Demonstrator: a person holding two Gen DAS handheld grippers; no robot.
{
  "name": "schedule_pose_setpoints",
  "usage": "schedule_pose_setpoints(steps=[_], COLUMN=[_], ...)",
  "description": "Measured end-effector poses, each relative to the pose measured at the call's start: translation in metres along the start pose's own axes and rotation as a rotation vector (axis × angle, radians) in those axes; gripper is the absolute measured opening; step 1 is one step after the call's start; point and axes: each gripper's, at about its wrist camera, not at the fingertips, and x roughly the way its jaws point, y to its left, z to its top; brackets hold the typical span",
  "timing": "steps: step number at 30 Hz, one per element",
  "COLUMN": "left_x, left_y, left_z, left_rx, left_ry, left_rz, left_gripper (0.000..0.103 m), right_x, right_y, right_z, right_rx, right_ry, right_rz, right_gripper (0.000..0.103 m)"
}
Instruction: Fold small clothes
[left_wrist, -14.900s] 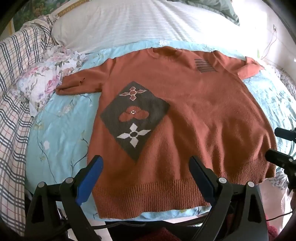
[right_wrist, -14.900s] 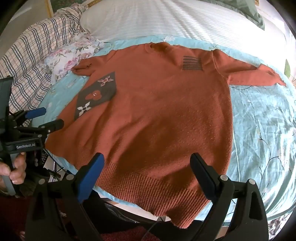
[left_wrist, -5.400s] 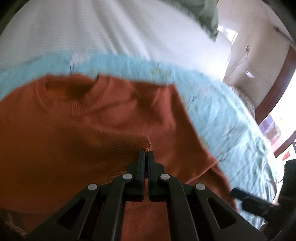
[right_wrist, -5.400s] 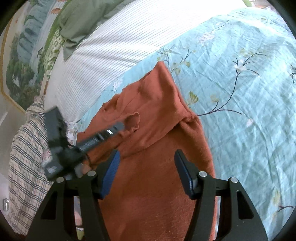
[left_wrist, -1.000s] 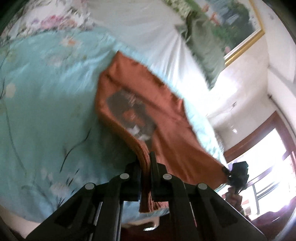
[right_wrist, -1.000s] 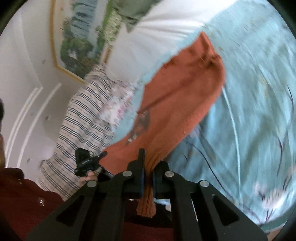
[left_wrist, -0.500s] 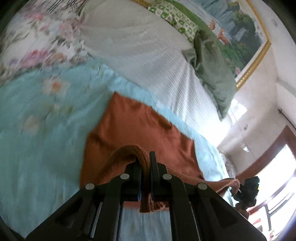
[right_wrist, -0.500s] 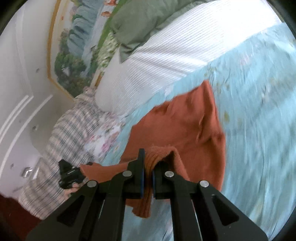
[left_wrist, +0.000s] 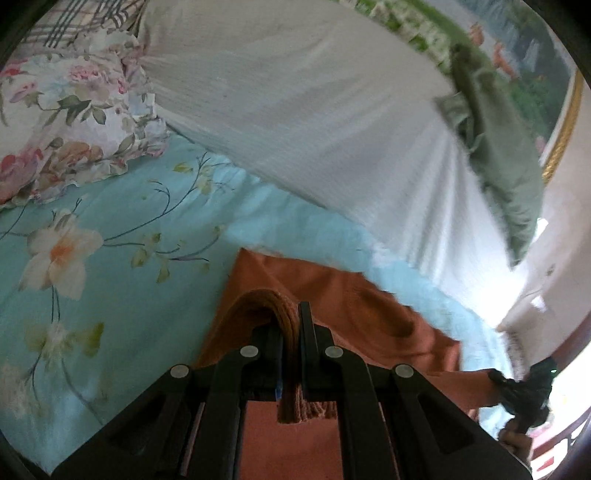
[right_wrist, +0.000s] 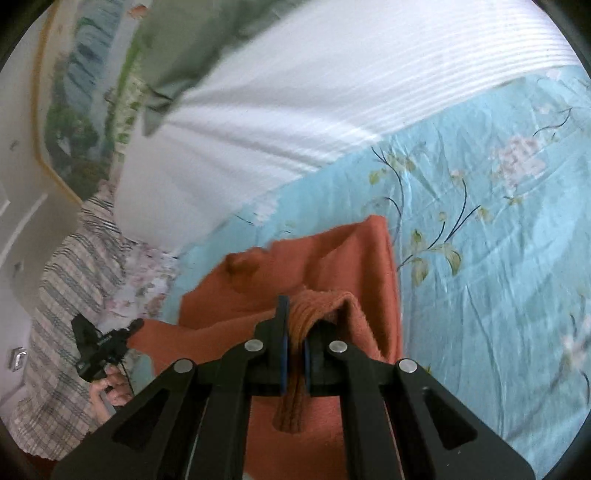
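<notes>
Both tools clenched on sweater hem: left tool (left_wrist: 291, 332), right tool (right_wrist: 293, 332). Hem now carried up over sweater (left_wrist: 343, 291) on bed (left_wrist: 122, 221), nearer collar than a second ago. Bottom-to-top fold almost done.

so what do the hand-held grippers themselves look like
Both are matte black plastic. The left hand-held gripper and right hand-held gripper each have angular triangular cut-out frames, silver round rivets at the joints and blue pads lining the fingers. No sleeves or cables show clearly.
</notes>
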Motion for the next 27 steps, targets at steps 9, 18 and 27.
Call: schedule_pose_setpoints(steps=[9,18,27], left_x=[0.081,0.03,0.067], left_y=[0.017,-0.004,-0.068], left_z=[0.003,-0.048,-0.106], left_rx=[-0.005,0.059,0.329], left_ry=[0.1,0.15,0.342], left_rz=[0.105,-0.023,-0.013], left_gripper=[0.006,0.048,0.048], right_x=[0.052,-0.01,0.091], right_y=[-0.026,0.023,0.09], right_z=[0.003,-0.026,-0.089], right_rx=[0.05,-0.088,-0.459], right_ry=[0.088,-0.029,0.336], right_rz=[-0.142,-0.14,-0.145], right_gripper=[0.008,0.05,0.048])
